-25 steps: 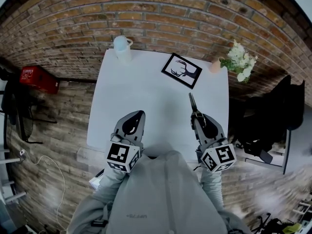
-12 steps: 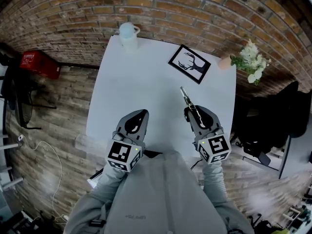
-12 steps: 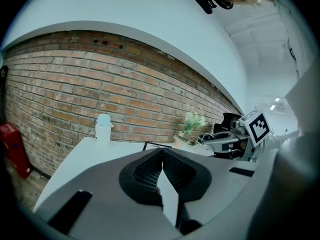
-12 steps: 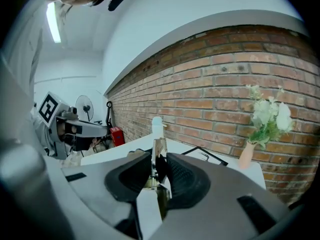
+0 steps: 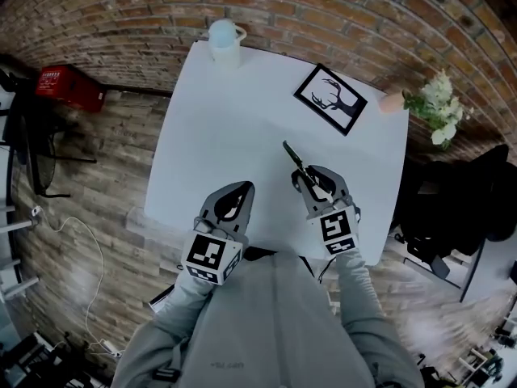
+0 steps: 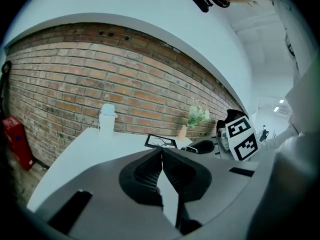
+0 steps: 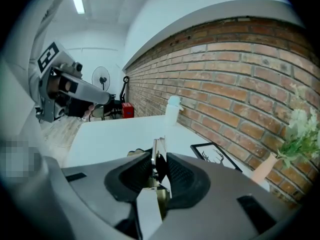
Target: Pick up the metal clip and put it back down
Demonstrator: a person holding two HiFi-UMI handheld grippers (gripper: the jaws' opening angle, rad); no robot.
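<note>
Metal clip (image 5: 292,158): pinched in right tool (image 5: 308,181), over white surface (image 5: 218,111)
Left tool (image 5: 238,192): pressed together, nothing between, near surface edge

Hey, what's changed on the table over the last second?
The right gripper swung left toward the middle of the table, the metal clip still clamped in its jaws and now angled further left. Nothing was let go. The left gripper stayed shut and empty; mug, picture and flowers kept their places.

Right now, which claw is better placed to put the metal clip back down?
Right: the right claw grips the metal clip over the white table. The left claw is shut, empty, off to the side.
</note>
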